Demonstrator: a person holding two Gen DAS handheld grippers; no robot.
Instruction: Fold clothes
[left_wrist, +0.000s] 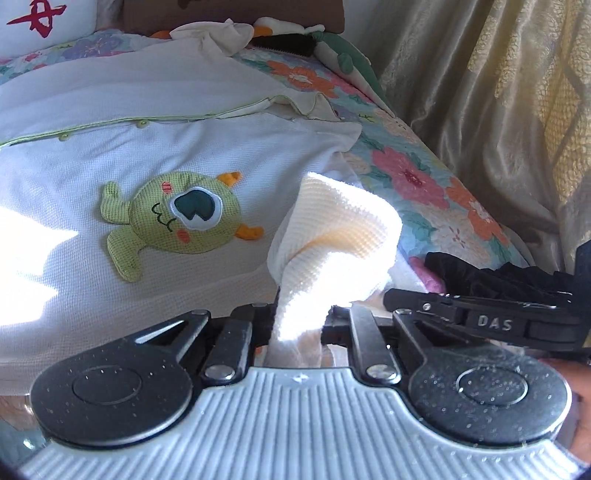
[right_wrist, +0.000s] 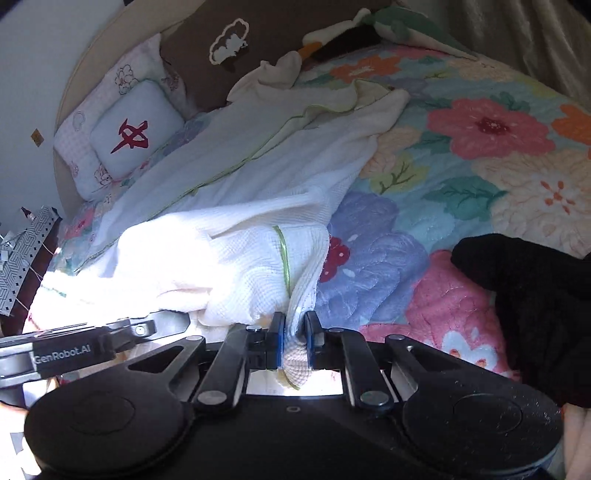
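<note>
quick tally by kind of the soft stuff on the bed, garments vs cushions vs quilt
white garments: 2 (monster-patch garment, small cream one near the pillows)
black garments: 1
cushions and pillows: 3 (red-character cushion, pink-checked pillow, brown pillow)
floral quilt: 1
total: 7

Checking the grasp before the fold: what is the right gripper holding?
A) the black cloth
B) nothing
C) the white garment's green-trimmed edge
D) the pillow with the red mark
C: the right gripper is closed on the white garment beside its green trim.
</note>
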